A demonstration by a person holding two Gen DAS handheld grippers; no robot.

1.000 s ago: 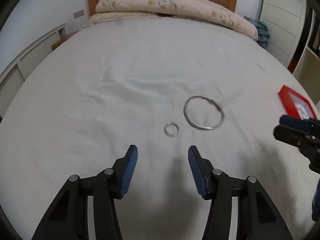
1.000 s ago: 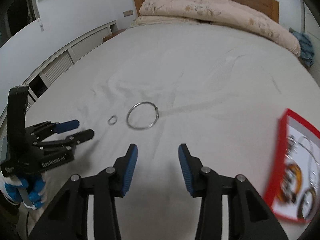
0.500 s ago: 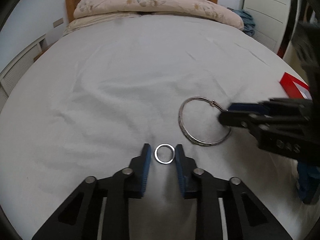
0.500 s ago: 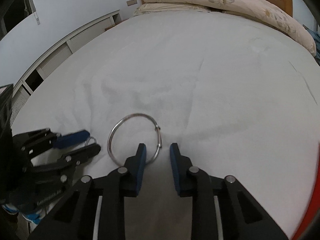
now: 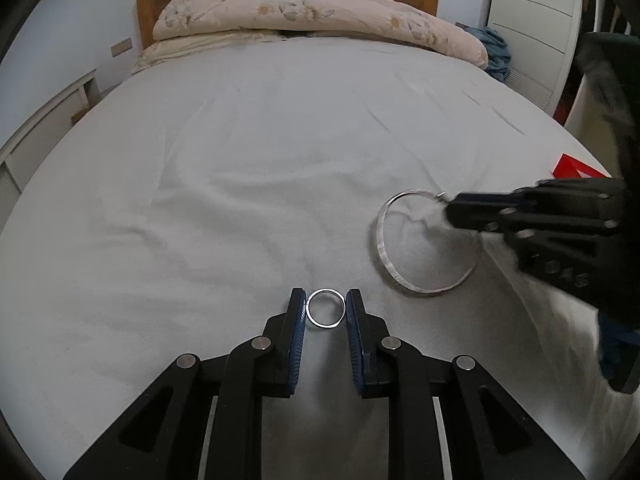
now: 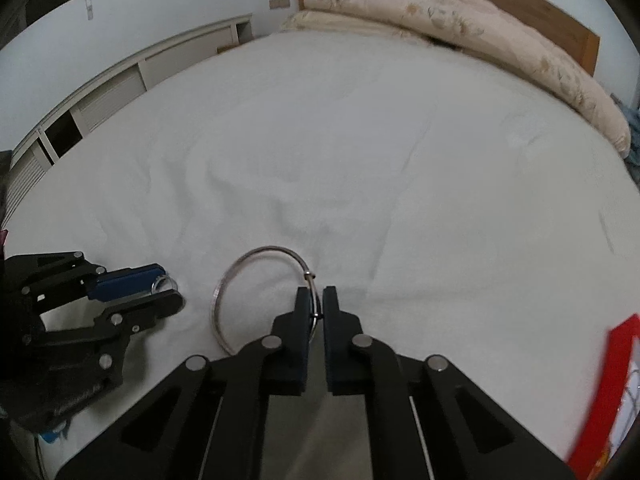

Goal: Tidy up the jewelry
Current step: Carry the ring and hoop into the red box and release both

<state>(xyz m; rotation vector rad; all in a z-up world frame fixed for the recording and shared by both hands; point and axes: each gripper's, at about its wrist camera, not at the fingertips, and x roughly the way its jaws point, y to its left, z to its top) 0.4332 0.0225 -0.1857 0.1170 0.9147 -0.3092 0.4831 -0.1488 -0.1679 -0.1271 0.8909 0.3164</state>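
A small silver ring [image 5: 326, 290] lies on the white bed sheet [image 5: 280, 160], and my left gripper [image 5: 326, 300] is shut on it, one blue pad against each side. To its right lies a large silver bangle [image 5: 383, 252]. My right gripper [image 6: 316, 296] points down at the bangle [image 6: 219, 300]; its jaws are closing and the pads pinch the wire just below the clasp. From the left wrist, the right gripper [image 5: 452, 210] comes in from the right at the bangle's far edge. In the right wrist view, the left gripper [image 6: 170, 286] sits at the left with the ring [image 6: 162, 281] between its tips.
A red jewelry box [image 6: 616, 392] lies at the right edge of the bed, its corner [image 5: 576, 168] showing behind the right gripper. A folded floral duvet [image 5: 304, 12] rests against the wooden headboard. White slatted cabinets [image 6: 100, 96] run along the left wall.
Both grippers dropped to the sheet and closed, the left around the small ring, the right onto the bangle's clasp side. The right gripper came in from the red box side.
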